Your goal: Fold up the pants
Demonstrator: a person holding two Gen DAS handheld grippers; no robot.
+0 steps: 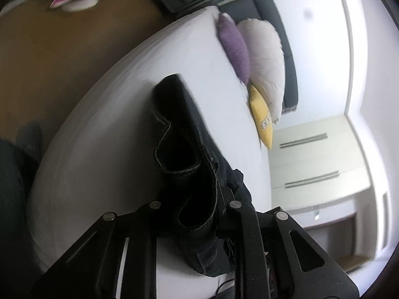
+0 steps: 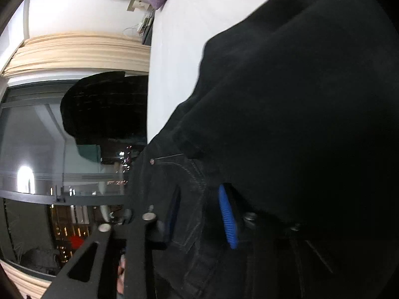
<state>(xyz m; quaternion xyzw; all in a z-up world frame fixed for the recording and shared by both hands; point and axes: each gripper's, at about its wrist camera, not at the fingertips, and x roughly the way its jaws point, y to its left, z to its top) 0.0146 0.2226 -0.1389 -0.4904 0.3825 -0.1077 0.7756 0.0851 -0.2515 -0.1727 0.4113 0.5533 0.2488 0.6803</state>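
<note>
Black denim pants (image 1: 184, 134) lie bunched on a white bed (image 1: 104, 134), with a stitched hem curling up toward the camera. My left gripper (image 1: 199, 214) is shut on the pants' edge, the fabric pinched between its fingers. In the right wrist view the pants (image 2: 286, 104) fill most of the frame and drape over the gripper. My right gripper (image 2: 199, 214) is shut on the waistband area near a rivet and pocket seam; its blue pads (image 2: 227, 216) press the cloth.
A purple pillow (image 1: 234, 47), a white pillow (image 1: 266, 64) and a yellow pillow (image 1: 260, 117) lie at the bed's head. Brown floor (image 1: 62, 49) lies beyond the bed edge. A white wardrobe (image 1: 314, 154) stands beyond the bed. A window and a beige curtain (image 2: 74, 52) show in the right view.
</note>
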